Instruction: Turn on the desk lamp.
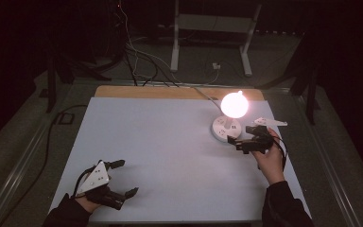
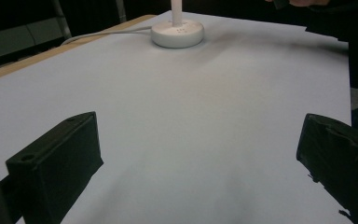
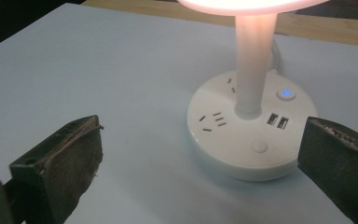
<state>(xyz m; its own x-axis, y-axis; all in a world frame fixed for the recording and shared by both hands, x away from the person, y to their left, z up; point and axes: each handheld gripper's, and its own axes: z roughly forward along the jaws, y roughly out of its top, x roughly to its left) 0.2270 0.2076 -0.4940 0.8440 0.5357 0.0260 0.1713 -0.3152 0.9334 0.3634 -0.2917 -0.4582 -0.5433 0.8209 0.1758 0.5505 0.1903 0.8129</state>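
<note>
Your right tool stands with its jaws wide and nothing between them, and the lamp sits just ahead of it, its round white base reaching toward the jaw on the right in the right gripper view. The globe is lit, and a small blue light glows on the base beside the stem.

The base looks like hard, smooth plastic, probably weighted and stiff, so it should slide rather than tip if you nudge it low. The globe is likely the fragile part and may be warm; keep off it. If you must lift, the stem just above the base looks the surest hold; the base seems too broad for the jaws. The buttons want only a light tip.

Behind the lamp its cord trails over the worktop's far edge, limiting travel. Toward your left tool, also wide and empty, the worktop lies open.
</note>
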